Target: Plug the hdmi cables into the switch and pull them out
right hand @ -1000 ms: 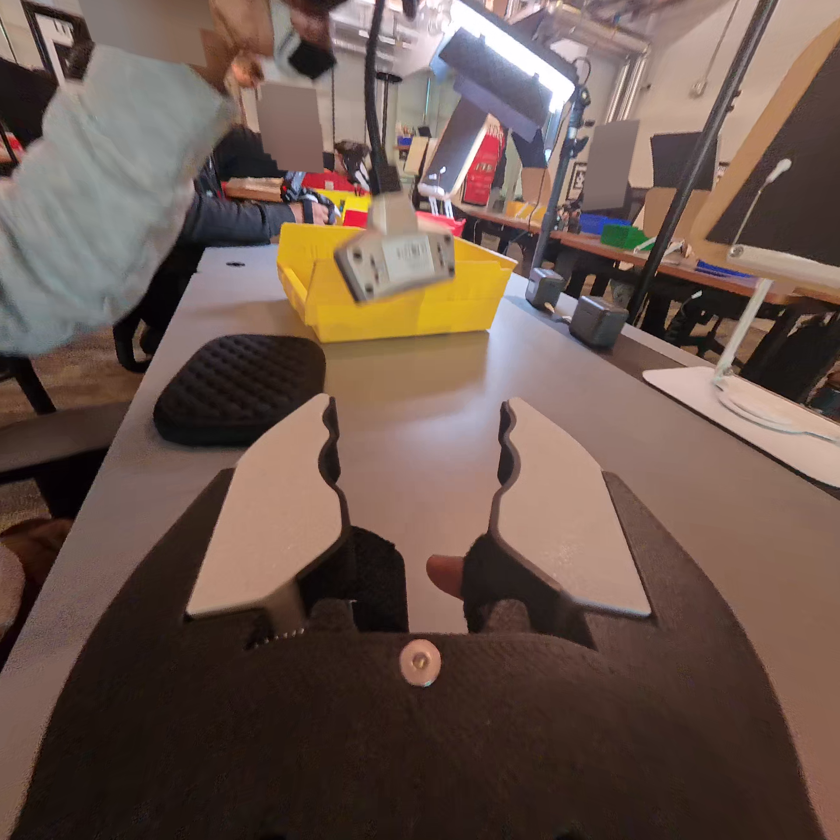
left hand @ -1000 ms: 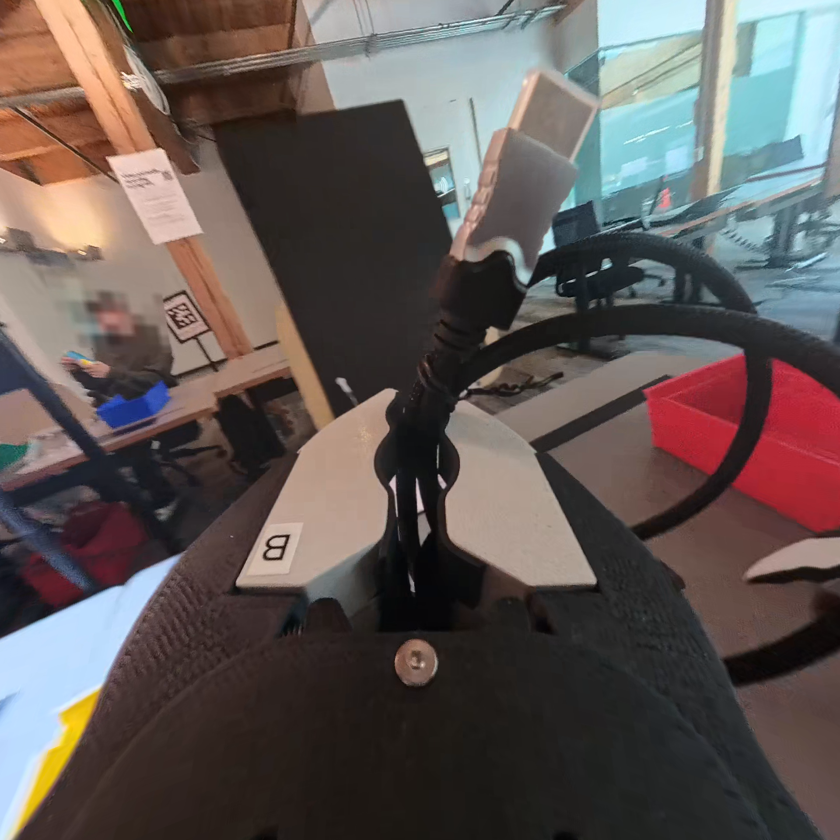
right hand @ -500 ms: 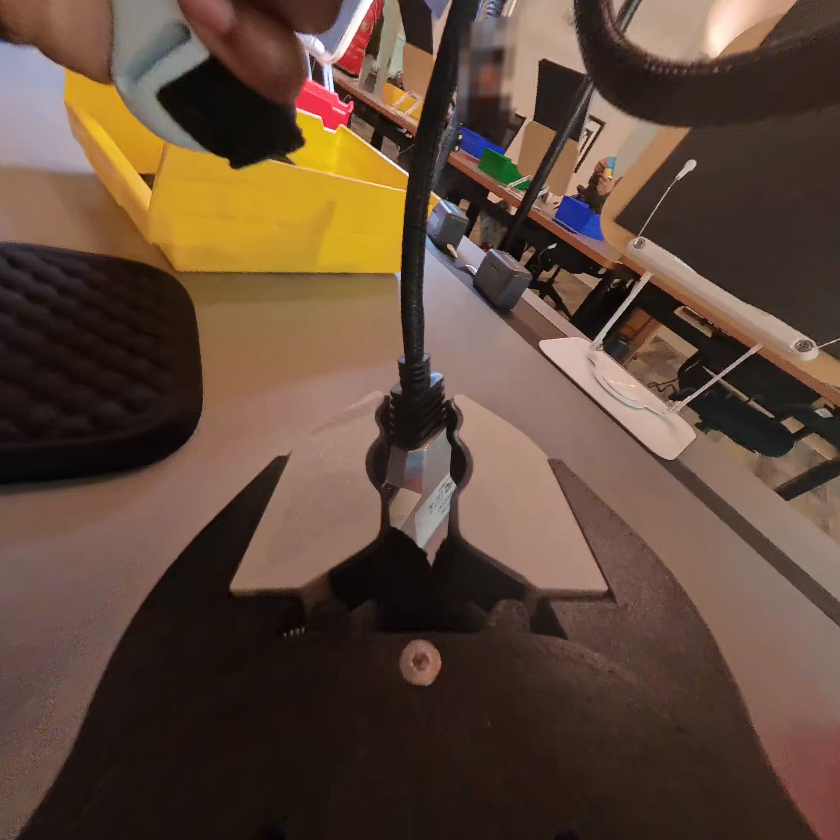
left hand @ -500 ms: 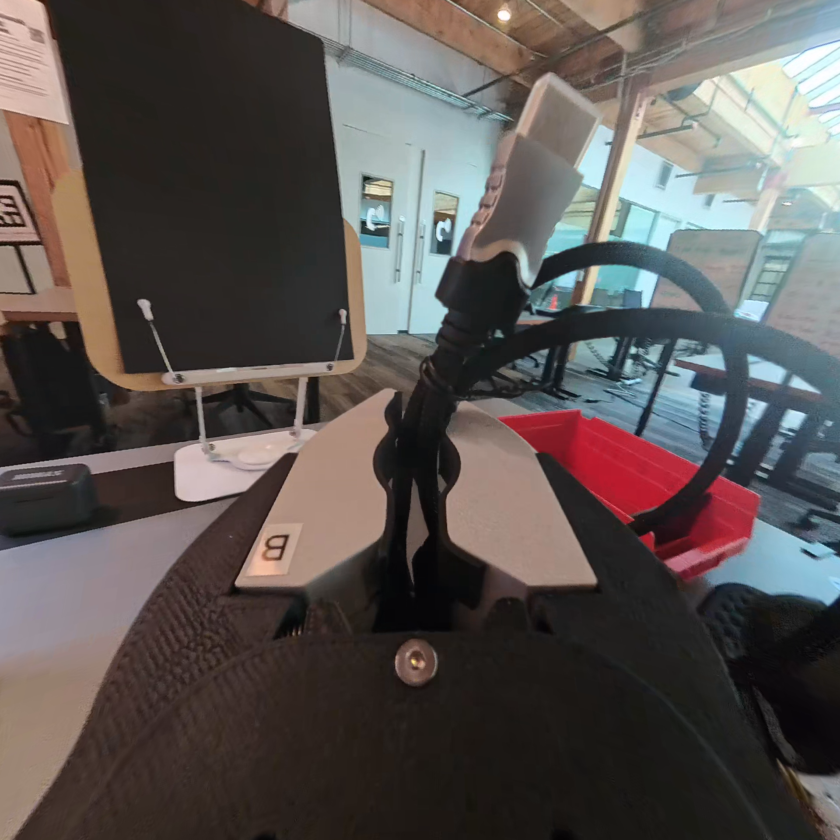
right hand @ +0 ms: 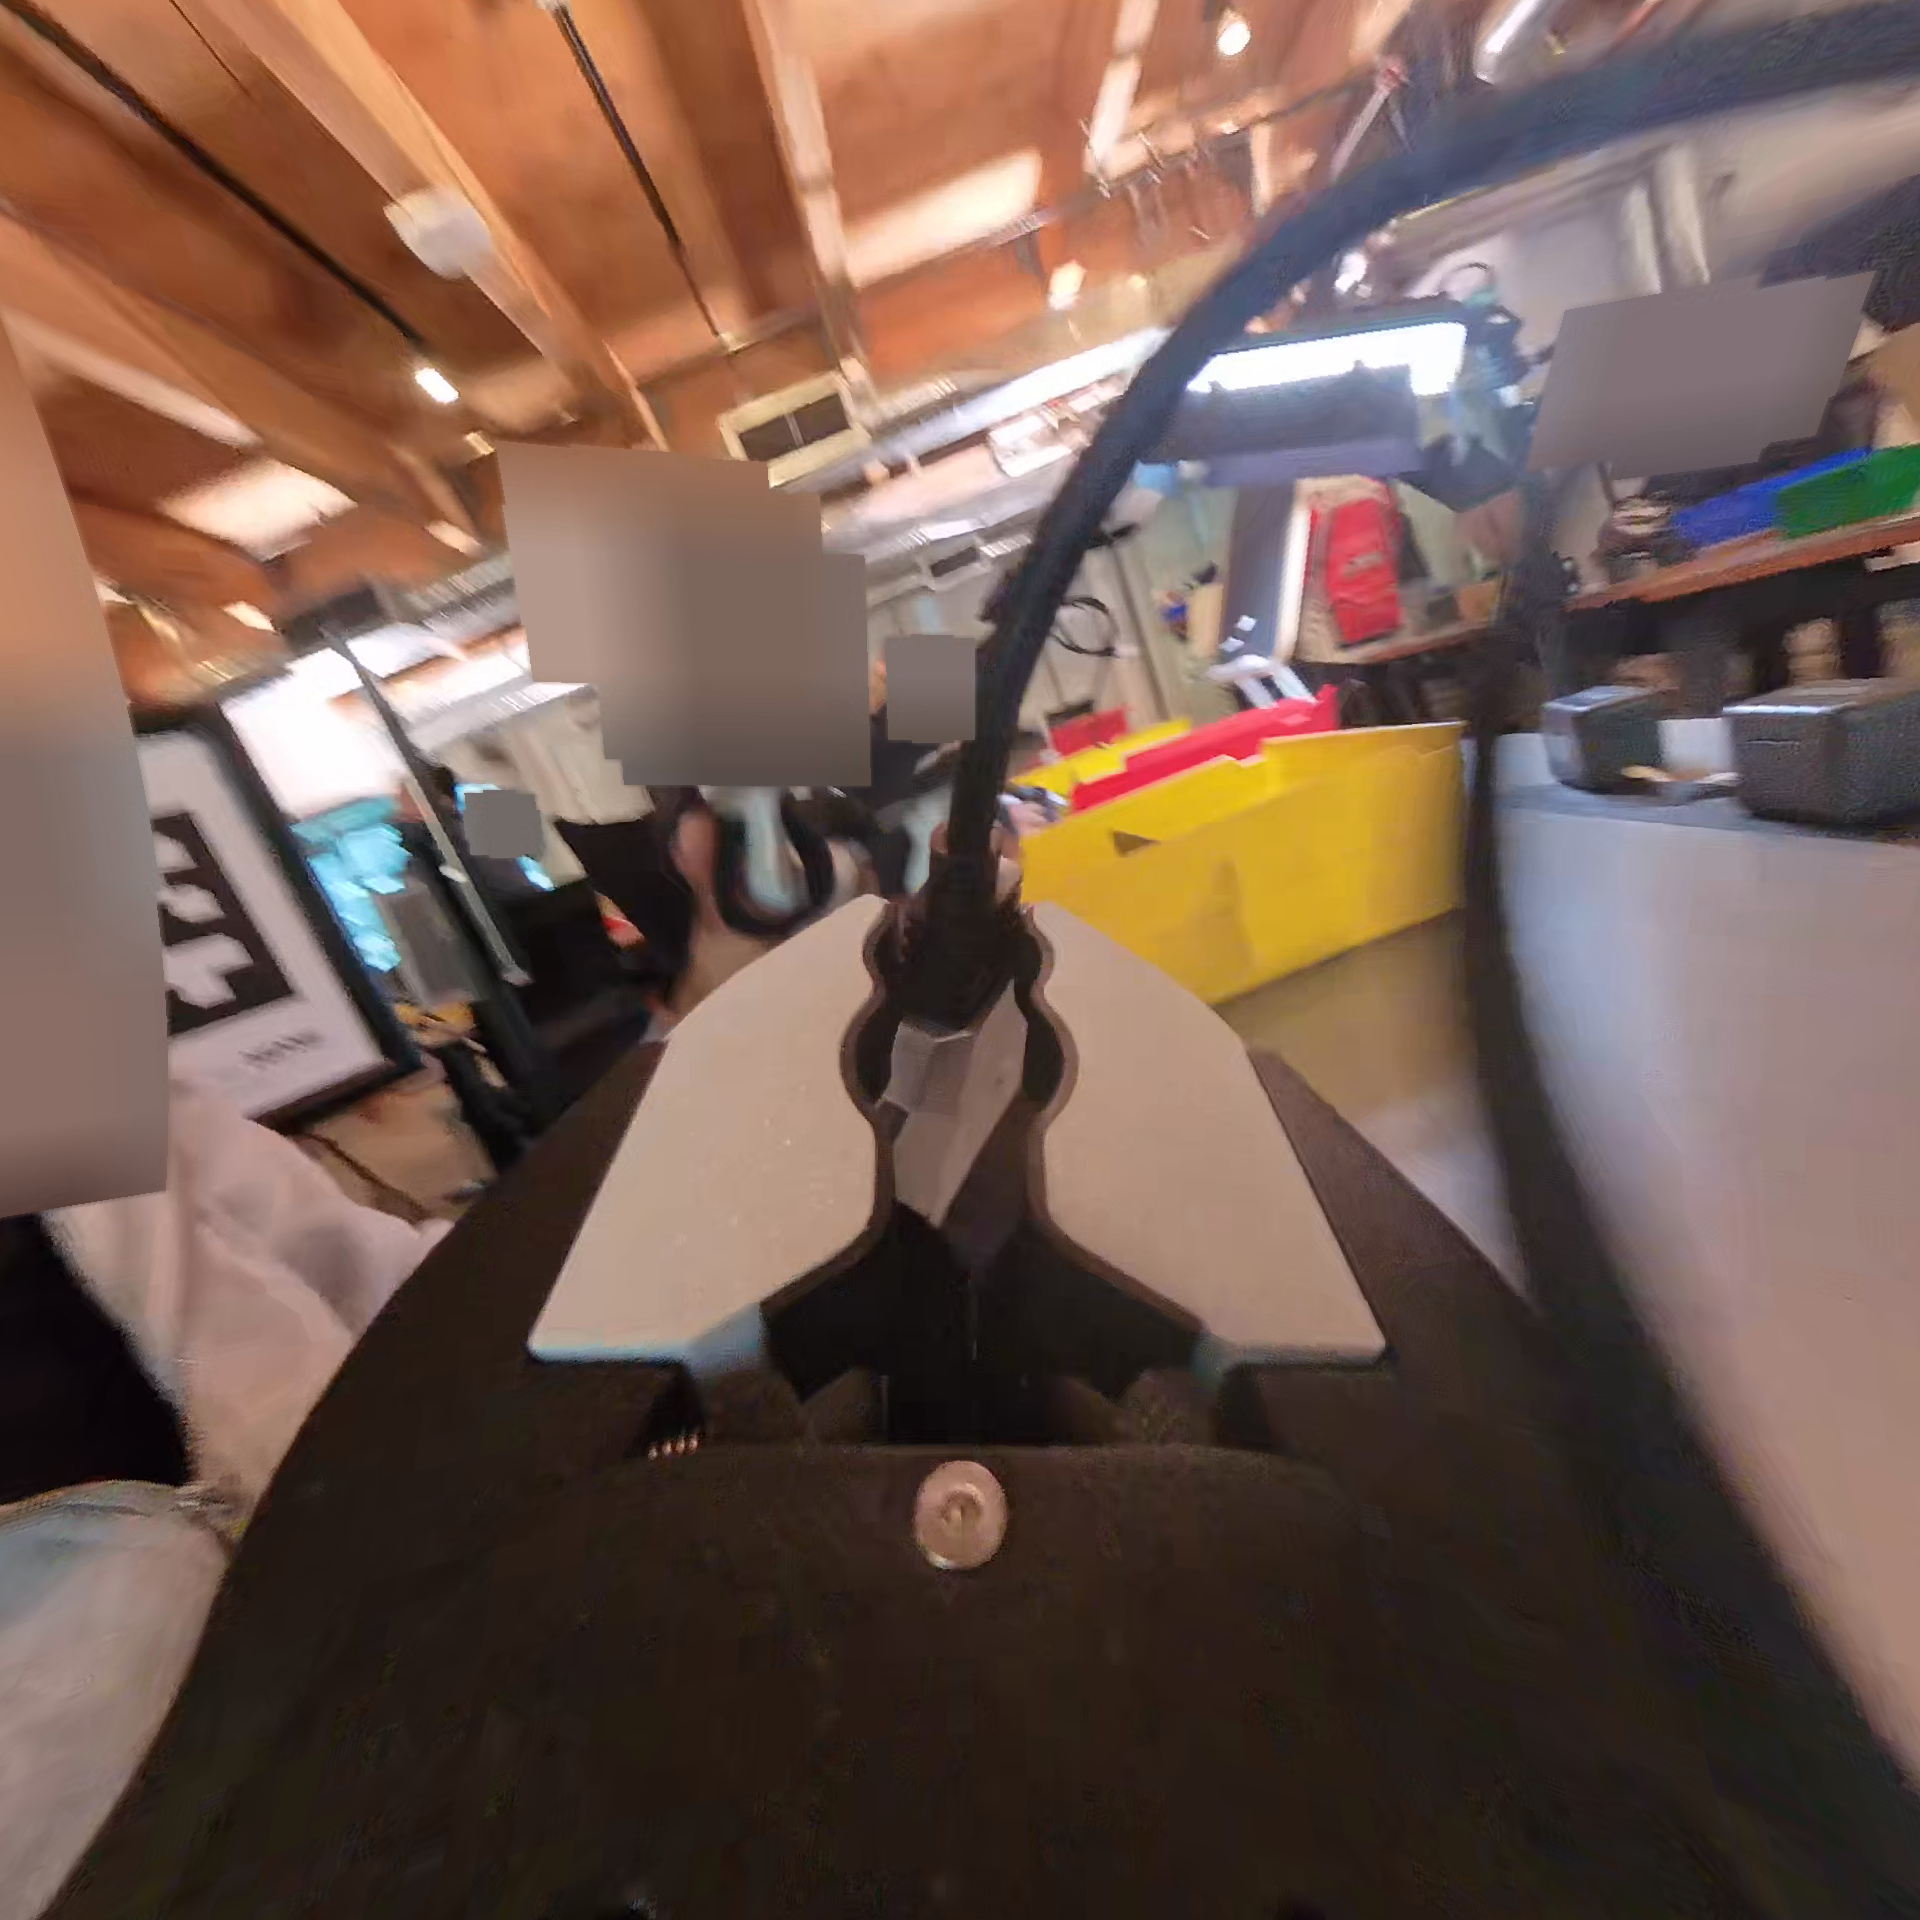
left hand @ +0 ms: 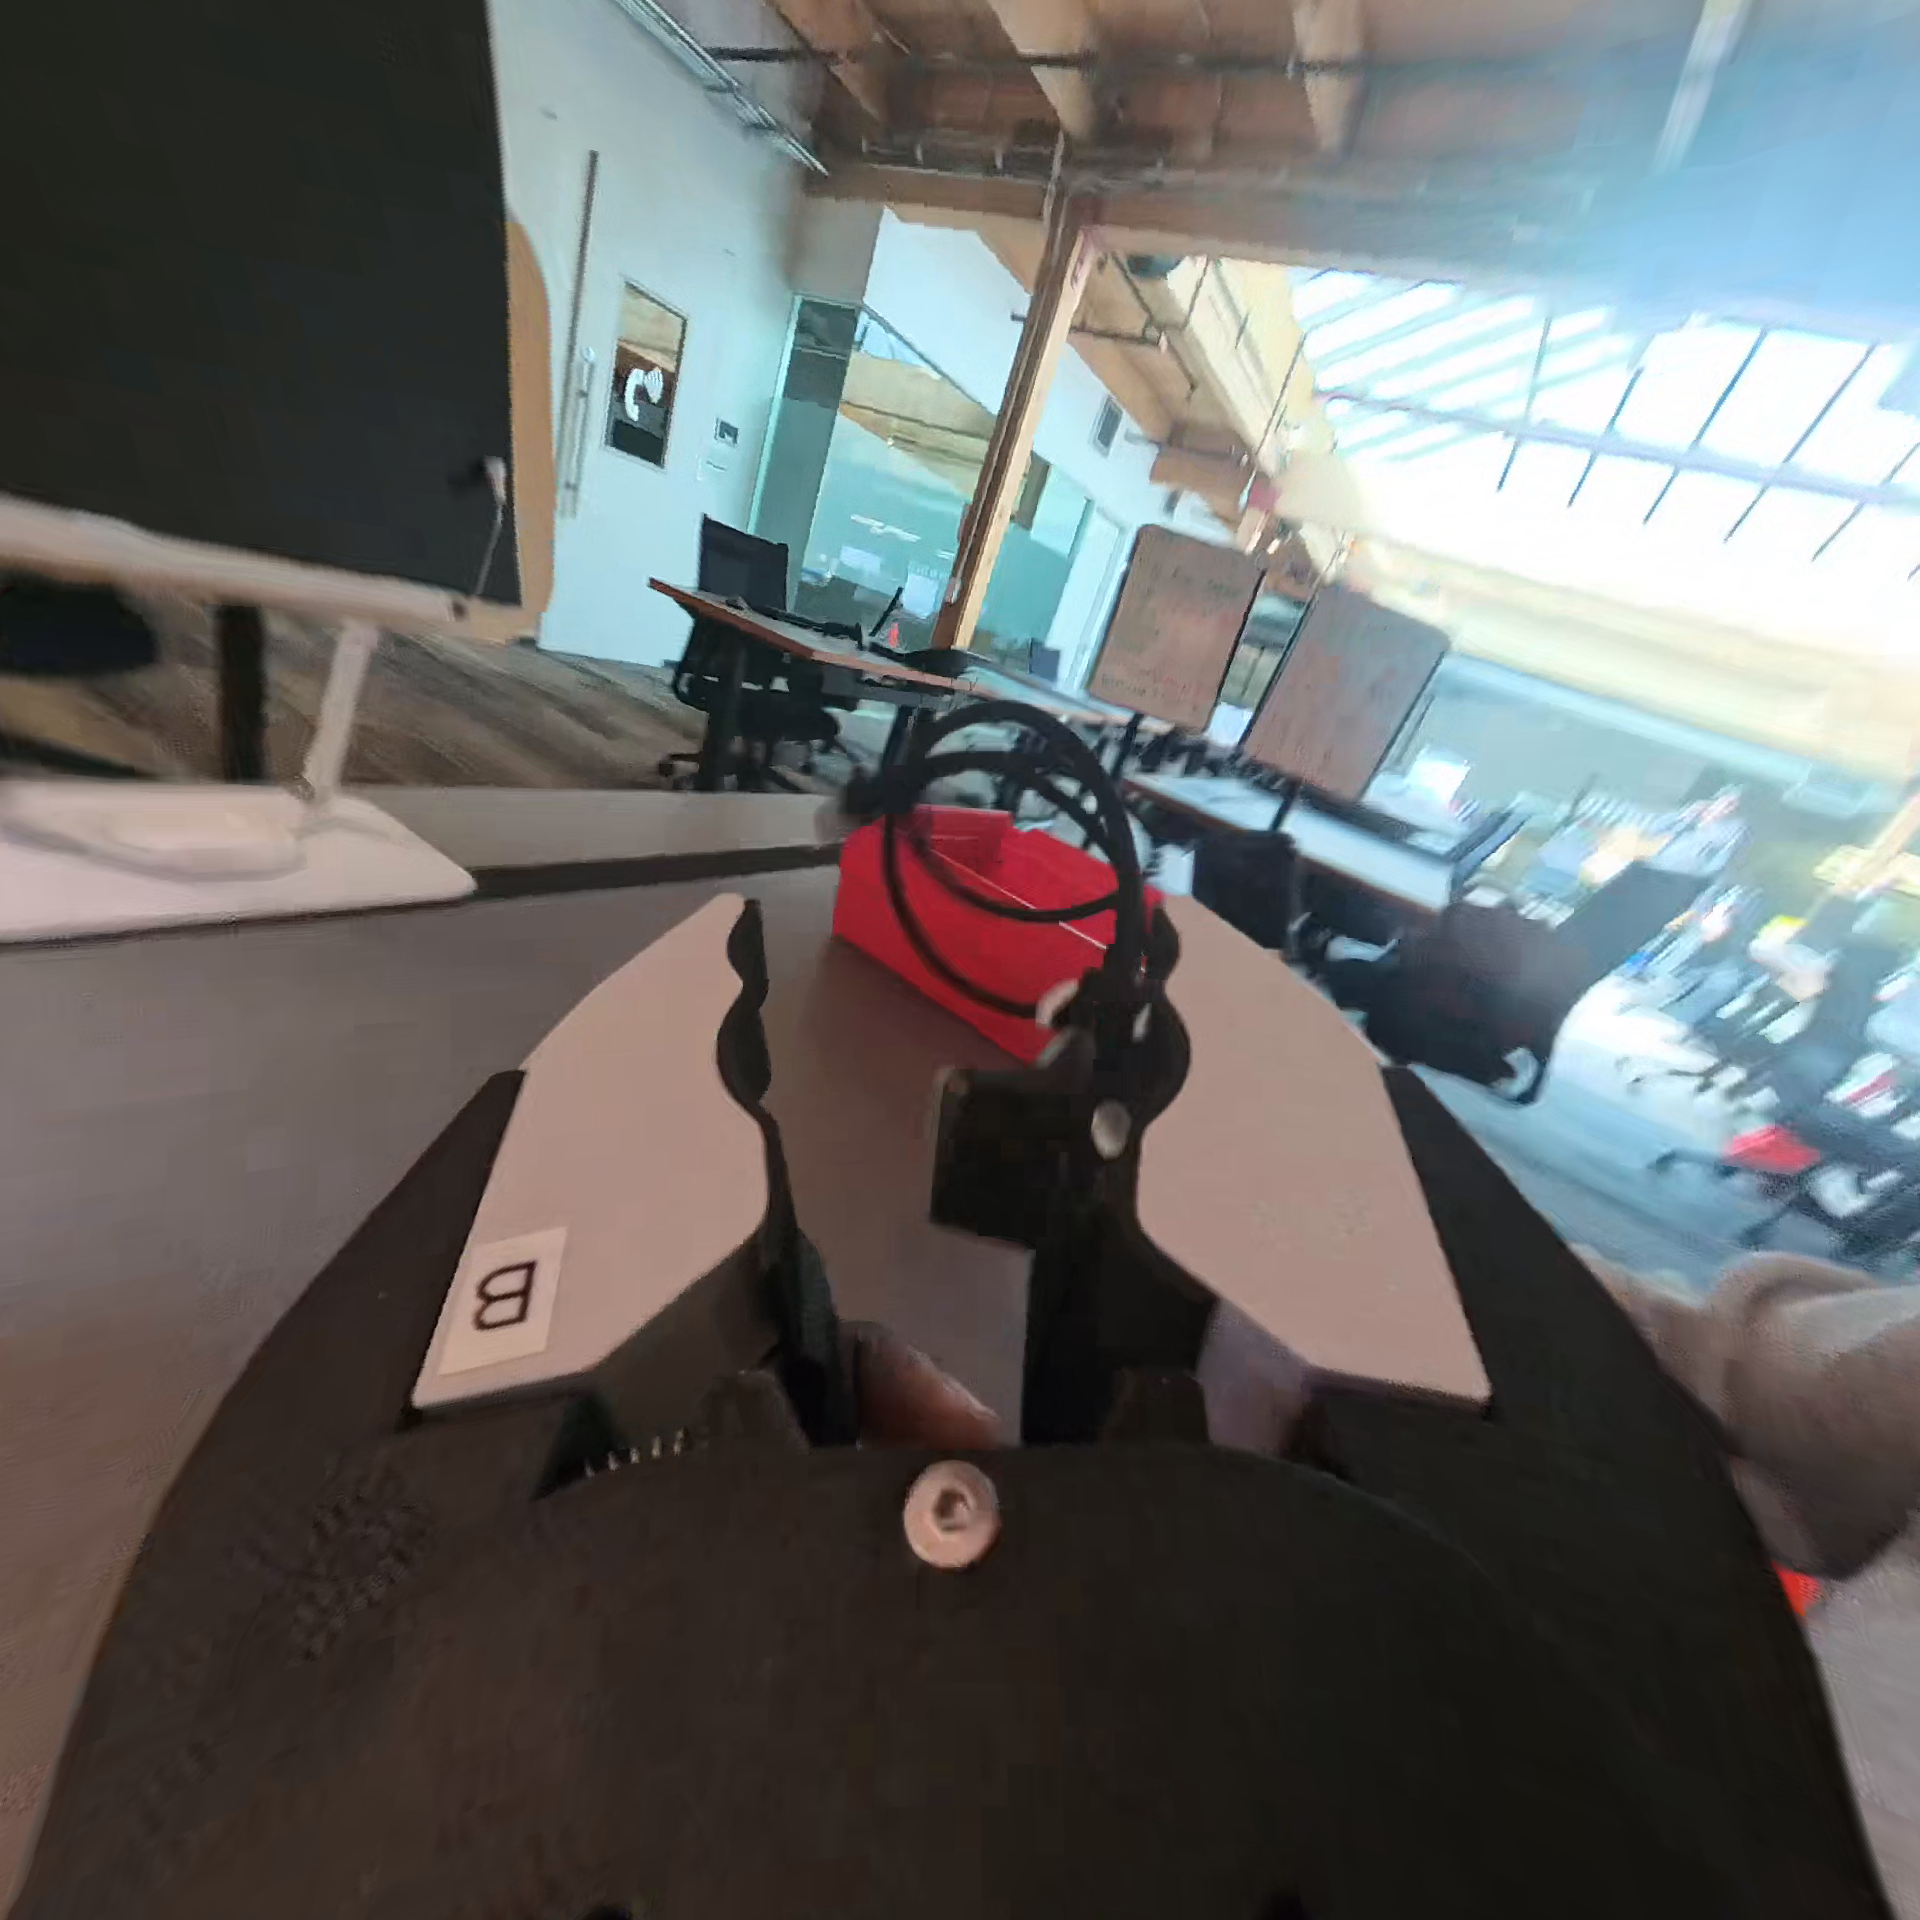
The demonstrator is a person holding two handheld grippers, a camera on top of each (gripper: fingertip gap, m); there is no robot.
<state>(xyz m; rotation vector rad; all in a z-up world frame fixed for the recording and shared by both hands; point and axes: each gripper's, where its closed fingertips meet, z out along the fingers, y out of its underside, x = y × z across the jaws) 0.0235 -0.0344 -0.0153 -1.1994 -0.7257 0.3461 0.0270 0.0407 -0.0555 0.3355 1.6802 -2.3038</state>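
- Left gripper [left hand: 951,997]: jaws spread apart over the grey counter [left hand: 260,1060], gripping nothing; a black coiled HDMI cable [left hand: 1023,831] hangs against the inner edge of the right-hand jaw.
- Red bin [left hand: 977,935] sits on the counter just beyond the jaws, behind the coil.
- Right gripper [right hand: 956,987]: jaws closed on a silver HDMI plug [right hand: 940,1081], its braided black cable [right hand: 1049,582] arching up and rightward.
- Yellow bin [right hand: 1268,862] lies beyond the jaws, to their right.

Left gripper [left hand: 951,940] gap: parted fingers framing bare grey table [left hand: 260,1039].
Ahead: red plastic bin [left hand: 977,935] and looped black cable [left hand: 1039,790] standing in the path.
Far left: white stand base [left hand: 208,852] occupying the edge.
Right gripper's [right hand: 956,914] side: yellow plastic bin [right hand: 1299,862] blocking.
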